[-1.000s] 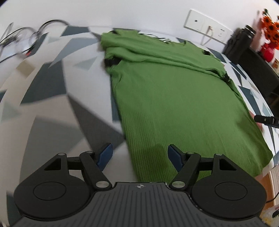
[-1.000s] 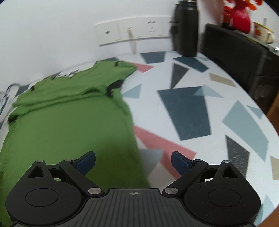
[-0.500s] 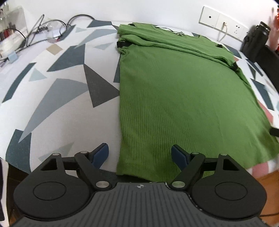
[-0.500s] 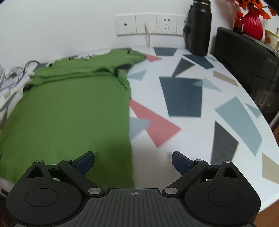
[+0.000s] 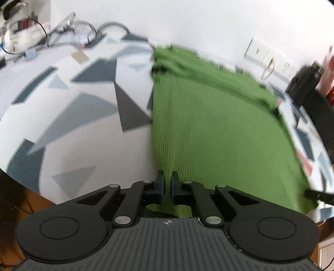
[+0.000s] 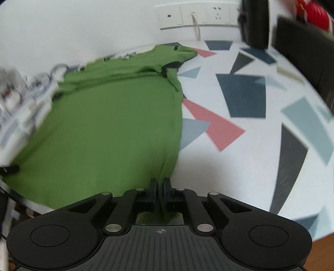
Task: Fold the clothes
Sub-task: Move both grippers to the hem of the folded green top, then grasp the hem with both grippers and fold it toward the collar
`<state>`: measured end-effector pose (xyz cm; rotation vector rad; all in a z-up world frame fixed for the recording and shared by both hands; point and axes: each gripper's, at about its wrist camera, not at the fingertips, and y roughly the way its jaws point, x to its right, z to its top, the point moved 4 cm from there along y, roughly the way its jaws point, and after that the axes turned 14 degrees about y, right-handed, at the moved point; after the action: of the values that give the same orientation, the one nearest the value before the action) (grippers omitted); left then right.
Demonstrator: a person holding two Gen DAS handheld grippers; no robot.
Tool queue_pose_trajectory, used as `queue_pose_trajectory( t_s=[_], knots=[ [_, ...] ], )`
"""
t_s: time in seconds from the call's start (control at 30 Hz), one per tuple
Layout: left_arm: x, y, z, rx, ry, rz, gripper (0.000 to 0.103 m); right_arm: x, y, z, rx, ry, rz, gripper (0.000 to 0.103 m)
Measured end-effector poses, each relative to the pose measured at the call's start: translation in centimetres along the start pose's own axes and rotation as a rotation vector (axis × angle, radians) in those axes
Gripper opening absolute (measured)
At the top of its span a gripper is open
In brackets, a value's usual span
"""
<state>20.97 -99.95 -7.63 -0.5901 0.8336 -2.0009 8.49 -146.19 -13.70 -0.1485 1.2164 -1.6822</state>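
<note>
A green ribbed shirt (image 5: 219, 125) lies flat on the patterned table, its sleeves folded in at the far end, hem toward me. My left gripper (image 5: 167, 179) is shut on the hem's left corner, and the cloth bunches between its blue pads. The shirt also shows in the right wrist view (image 6: 117, 125). My right gripper (image 6: 160, 186) is shut on the hem's right corner. The right gripper's tip shows in the left wrist view (image 5: 319, 196) at the shirt's far corner.
The table (image 6: 250, 146) has a white top with grey, blue and red shapes and ends just under both grippers. Cables (image 5: 62, 31) lie at the far left. A black bottle (image 6: 254, 23), wall sockets (image 6: 194, 14) and a black box (image 5: 321, 110) stand at the far right.
Both grippers were open just before the hem. They have since closed, each on a hem corner, and the cloth now puckers up at each grip.
</note>
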Motion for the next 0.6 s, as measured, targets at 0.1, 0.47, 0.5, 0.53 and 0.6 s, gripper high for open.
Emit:
queue_pose_trajectory(
  t_s=[0.1, 0.47, 0.5, 0.53, 0.6],
  knots=[
    [-0.5, -2.7, 0.3, 0.041, -0.019, -0.008, 0.007, 0.0, -2.2, -0.3, -0.007, 0.039, 0.094, 0.005],
    [-0.7, -6.7, -3.0, 0.043, -0.095, 0.026, 0.007, 0.8, -6.3, -3.6, -0.058, 0.067, 0.219, 0.005],
    [-0.6, -6.7, -2.4, 0.058, -0.088, 0.027, 0.007, 0.6, -6.5, -3.0, -0.039, 0.066, 0.224, 0.005],
    [-0.5, -6.8, -1.7, 0.073, -0.081, 0.028, 0.007, 0.4, -6.6, -2.1, -0.016, 0.068, 0.232, 0.005],
    [-0.4, -6.9, 0.5, 0.115, -0.062, 0.021, 0.007, -0.2, -6.9, -0.1, 0.033, 0.078, 0.254, 0.005]
  ],
)
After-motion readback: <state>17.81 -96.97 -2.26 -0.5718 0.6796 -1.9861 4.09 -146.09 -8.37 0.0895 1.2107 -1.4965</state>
